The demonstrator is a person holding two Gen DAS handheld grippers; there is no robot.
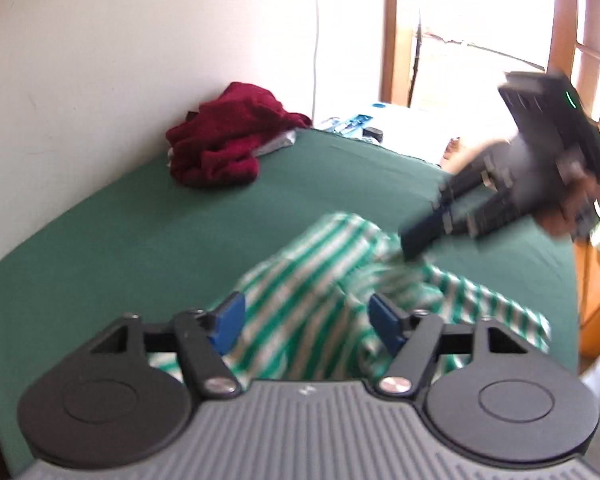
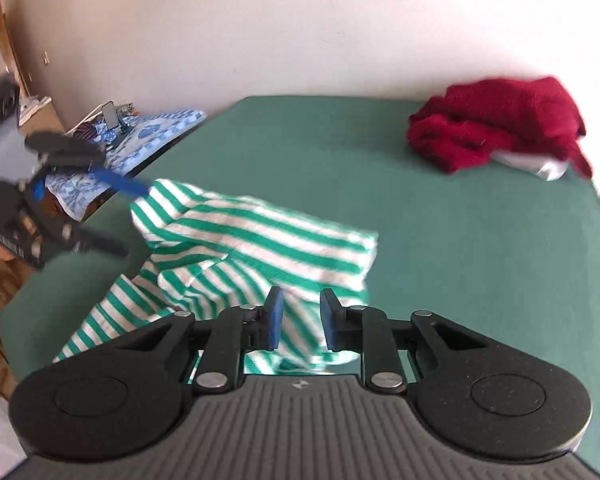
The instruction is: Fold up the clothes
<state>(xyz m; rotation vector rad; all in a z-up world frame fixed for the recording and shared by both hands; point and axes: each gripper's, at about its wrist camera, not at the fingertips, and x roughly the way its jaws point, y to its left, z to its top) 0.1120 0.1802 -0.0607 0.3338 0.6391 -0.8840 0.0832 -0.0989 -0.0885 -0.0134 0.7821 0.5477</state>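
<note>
Two grippers are held over a striped shirt (image 2: 256, 248) crumpled on the green bed (image 2: 460, 260): the left gripper (image 1: 306, 326) is spread empty, the right gripper (image 2: 300, 322) pinches a shirt fold.

surface: green bed (image 2: 460, 240) | on it: striped garment (image 2: 260, 240); red clothes pile (image 2: 496, 124)

Daylight floods in through the window (image 1: 472, 32) in the left wrist view; we see it blown out to white, washing the wall (image 1: 140, 40) beside it. Motion blur smears the striped garment (image 1: 320, 280) and the right gripper (image 1: 416, 236). Both views bow strongly at the edges, with dark corners. The right wrist view is evenly lit and sharper.
</note>
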